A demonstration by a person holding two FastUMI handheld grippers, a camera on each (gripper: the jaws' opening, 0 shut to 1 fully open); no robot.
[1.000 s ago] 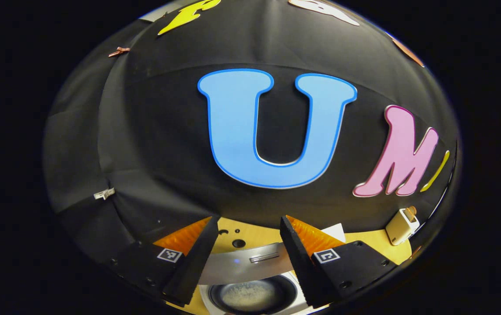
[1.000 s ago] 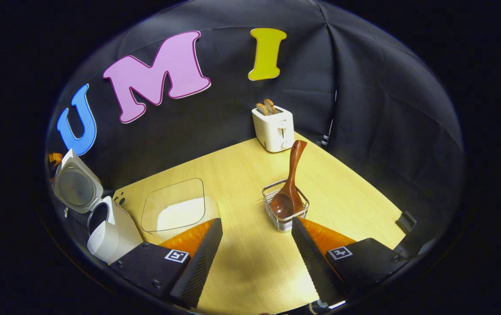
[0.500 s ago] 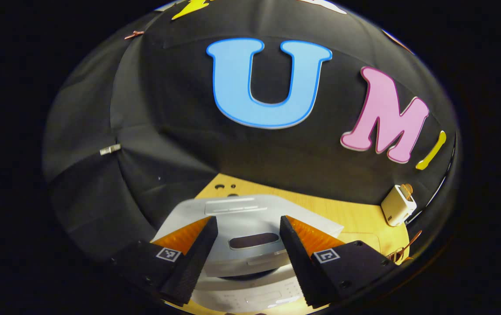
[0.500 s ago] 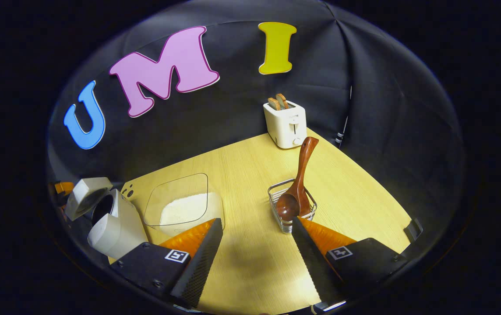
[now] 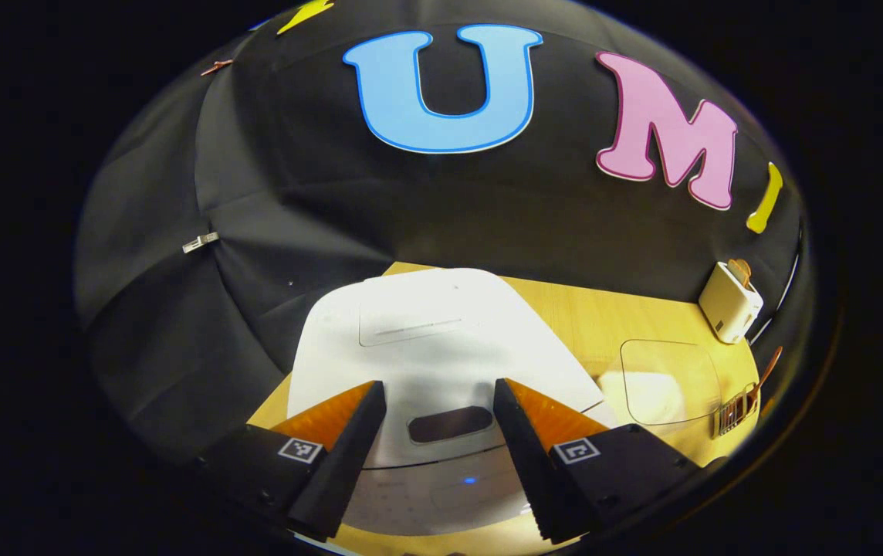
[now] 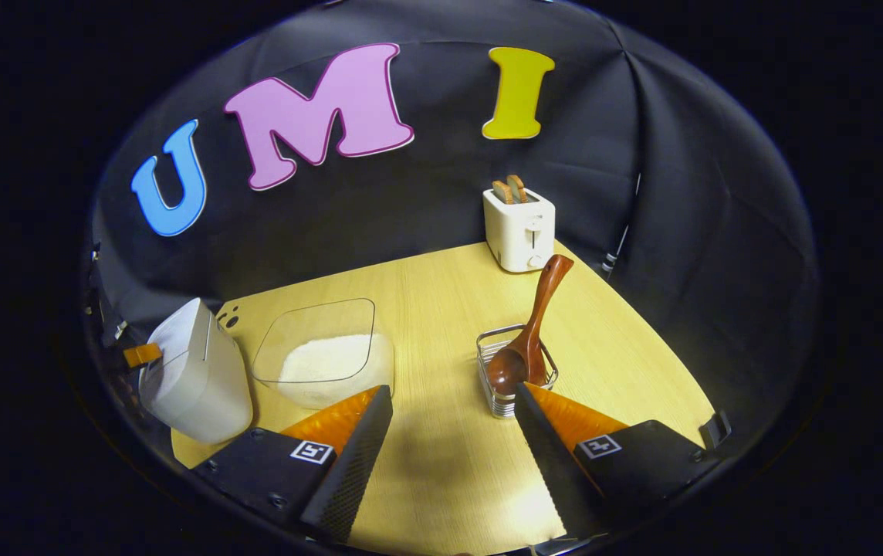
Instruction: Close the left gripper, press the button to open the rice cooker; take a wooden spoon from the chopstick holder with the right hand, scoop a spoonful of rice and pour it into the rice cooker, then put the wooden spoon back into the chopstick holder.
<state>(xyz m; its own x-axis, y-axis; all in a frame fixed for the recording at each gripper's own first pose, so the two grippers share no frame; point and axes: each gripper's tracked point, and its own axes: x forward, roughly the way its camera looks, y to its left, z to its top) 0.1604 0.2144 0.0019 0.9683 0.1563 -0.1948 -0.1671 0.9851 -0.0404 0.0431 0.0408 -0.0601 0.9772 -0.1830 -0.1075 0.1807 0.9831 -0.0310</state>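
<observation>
The wooden worktop [image 6: 441, 324] carries everything, and the rice cooker [image 6: 194, 378] serves as the landmark at its left end in the right gripper view. The cooker is white, its lid [image 5: 434, 332] down flat on the body. In the left gripper view the lid spreads wide just beyond the fingers, with a dark oval button [image 5: 451, 424] at its near edge and a small blue light on the front panel below that.

Just beside the cooker, on the side toward the toaster, sits a clear square container [image 6: 322, 355] holding a bed of white rice [image 6: 329, 361]. Farther from the cooker, past the container, stands a wire chopstick holder [image 6: 515, 374] with the wooden spoon [image 6: 530, 332] in it, bowl down and handle leaning up toward the toaster. The white toaster [image 6: 519, 228], well apart from the cooker at the far edge of the worktop against the black cloth, has two slices of toast standing up from its slots.

The left gripper [image 5: 438, 421] hovers over the near edge of the cooker's lid, its fingers apart on either side of the button and clamped on nothing. The right gripper [image 6: 449, 432] hangs above the bare worktop, on the near side of the container and the chopstick holder, its fingers also spread and holding nothing.
</observation>
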